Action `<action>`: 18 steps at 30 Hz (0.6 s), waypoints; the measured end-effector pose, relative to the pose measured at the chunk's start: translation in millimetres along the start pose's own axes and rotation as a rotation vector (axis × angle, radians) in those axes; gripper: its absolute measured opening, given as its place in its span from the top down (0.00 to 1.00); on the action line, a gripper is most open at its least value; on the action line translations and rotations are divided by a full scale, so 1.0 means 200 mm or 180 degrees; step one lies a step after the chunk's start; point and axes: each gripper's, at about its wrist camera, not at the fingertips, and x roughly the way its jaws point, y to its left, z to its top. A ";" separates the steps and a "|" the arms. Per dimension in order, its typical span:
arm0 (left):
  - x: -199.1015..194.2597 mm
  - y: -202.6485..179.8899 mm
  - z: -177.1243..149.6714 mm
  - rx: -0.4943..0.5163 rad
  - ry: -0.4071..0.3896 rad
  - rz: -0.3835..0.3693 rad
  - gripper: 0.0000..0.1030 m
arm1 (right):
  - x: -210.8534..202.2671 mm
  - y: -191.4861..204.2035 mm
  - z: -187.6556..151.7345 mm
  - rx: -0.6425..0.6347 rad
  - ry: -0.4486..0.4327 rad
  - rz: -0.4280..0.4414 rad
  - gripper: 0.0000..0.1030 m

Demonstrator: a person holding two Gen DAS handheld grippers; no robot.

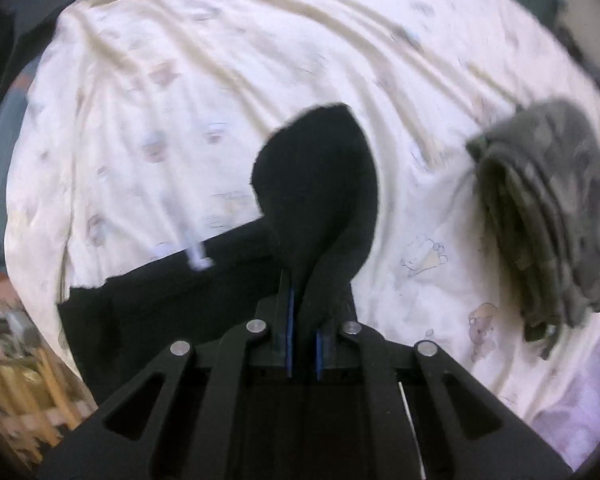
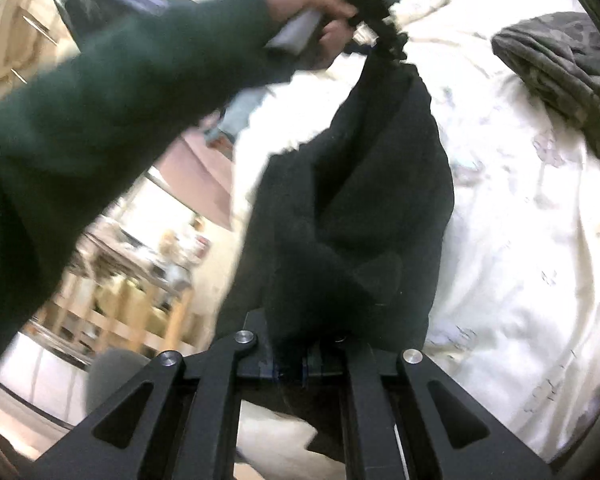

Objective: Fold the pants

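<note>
Bed w/ white printed duvet, grey garment far side. Black pants hung betw both grippers: left gripper clamped on upper end, right gripper clamped on lower end. Long axis ran steeply up toward left.

- My left gripper is matte black, its two fingers lined with thin blue pads.
- Four round silver pins sit on its linkage arms, behind the blue pads.
- A thin white cable runs down the frame, right of those pins.
- My right gripper has the same black frame, triangular cut-outs and silver pins.
- My left arm wears a dark green sleeve, seen above the right gripper.
</note>
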 end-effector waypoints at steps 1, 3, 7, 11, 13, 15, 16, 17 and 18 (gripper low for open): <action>-0.03 0.07 -0.02 -0.0055 -0.0018 -0.0016 0.95 | 0.00 0.02 0.02 -0.0019 -0.0014 0.0080 0.94; -0.10 0.24 -0.07 -0.0178 -0.0084 -0.0013 0.95 | 0.02 0.11 0.06 -0.0135 0.0000 0.0231 0.94; -0.18 0.64 -0.22 -0.0526 -0.0178 -0.0020 0.95 | 0.16 0.31 0.07 -0.0425 0.0217 0.0533 0.94; -0.15 1.01 -0.45 -0.0859 -0.0258 -0.0070 0.95 | 0.38 0.45 0.02 -0.0583 0.0576 0.0683 0.94; -0.09 1.17 -0.56 -0.1021 -0.0269 -0.0089 0.95 | 0.51 0.49 -0.02 -0.0652 0.0807 0.0722 0.94; 0.00 1.33 -0.68 -0.1184 -0.0285 -0.0133 0.95 | 0.70 0.54 -0.10 -0.0759 0.1121 0.0713 0.94; 0.06 1.39 -0.73 -0.1254 -0.0289 -0.0152 0.95 | 0.76 0.55 -0.13 -0.0791 0.1243 0.0703 0.94; 0.12 1.46 -0.79 -0.1364 -0.0317 -0.0219 0.95 | 0.85 0.56 -0.17 -0.0849 0.1387 0.0669 0.94; 0.18 1.51 -0.83 -0.1450 -0.0350 -0.0305 0.95 | 0.91 0.58 -0.21 -0.0915 0.1457 0.0651 0.94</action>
